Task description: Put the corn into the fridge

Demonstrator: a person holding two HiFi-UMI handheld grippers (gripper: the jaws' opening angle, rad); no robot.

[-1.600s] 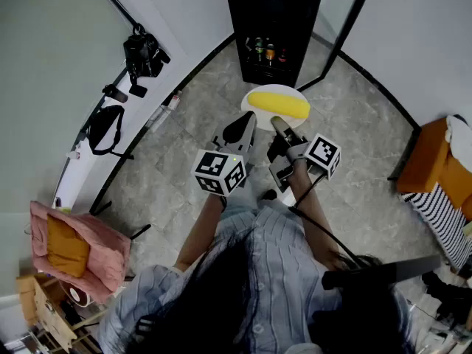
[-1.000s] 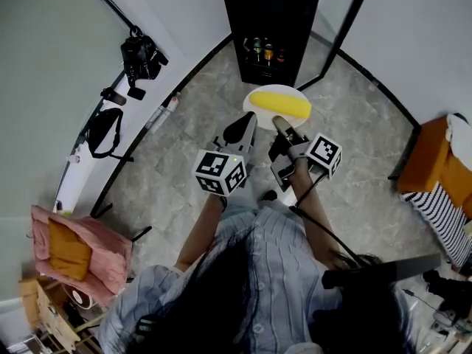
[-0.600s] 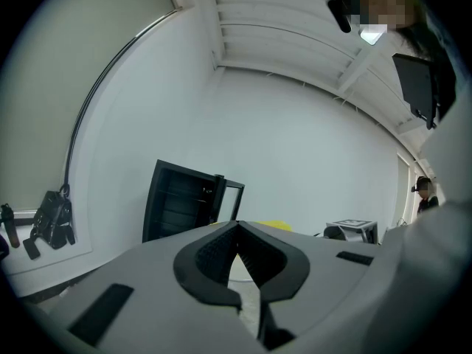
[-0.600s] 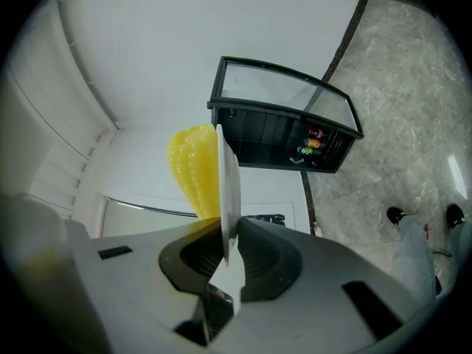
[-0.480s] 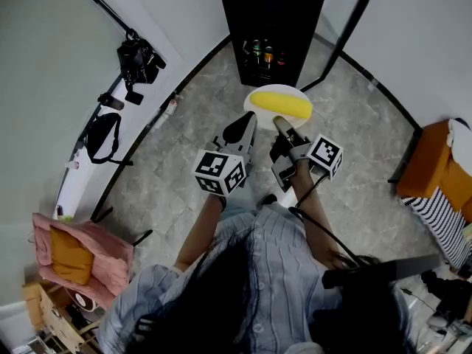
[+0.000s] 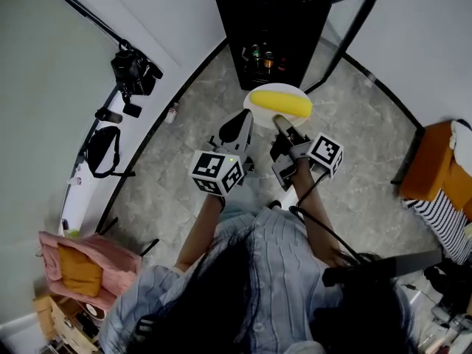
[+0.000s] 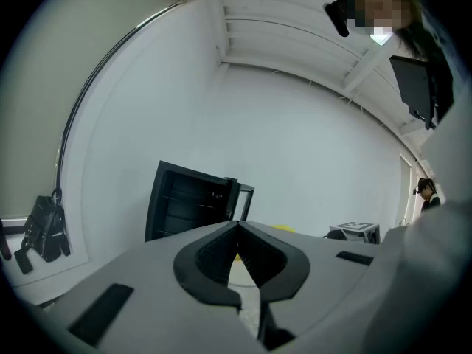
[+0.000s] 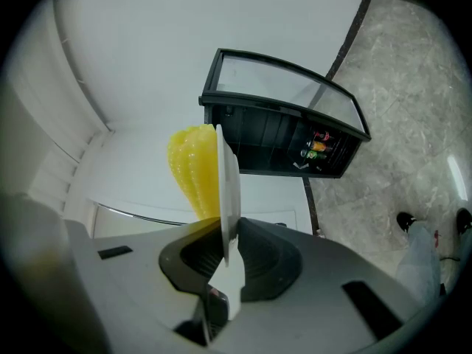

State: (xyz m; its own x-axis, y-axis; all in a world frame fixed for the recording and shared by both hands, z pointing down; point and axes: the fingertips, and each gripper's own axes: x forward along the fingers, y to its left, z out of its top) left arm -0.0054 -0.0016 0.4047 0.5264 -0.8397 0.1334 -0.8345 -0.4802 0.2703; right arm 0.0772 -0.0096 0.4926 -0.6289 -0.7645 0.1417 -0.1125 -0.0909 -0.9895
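A yellow corn cob [image 6: 280,103] lies on a white plate [image 6: 255,112]. My right gripper [image 6: 280,122] is shut on the plate's near rim and holds it in the air in front of the black fridge [image 6: 269,13]. In the right gripper view the plate [image 8: 227,190] stands edge-on between the jaws, with the corn [image 8: 193,169] to its left and the fridge [image 8: 273,135] beyond it. The fridge's glass door [image 6: 346,21] stands open to the right. My left gripper [image 6: 248,116] is shut beside the plate's left rim; its jaws [image 7: 237,226] meet at the tip, with the fridge [image 7: 188,205] behind them.
Bottles [image 6: 262,57] stand on a low fridge shelf. Along the left wall are a camera on a stand [image 6: 131,68] and a black bag [image 6: 103,150]. A pink-draped seat [image 6: 74,260] is at the lower left and an orange sofa [image 6: 435,168] at the right. The floor is grey stone.
The view has drifted toward the fridge, so the things along the left wall have slid down and outward. The plate, the corn and both grippers keep the same pose.
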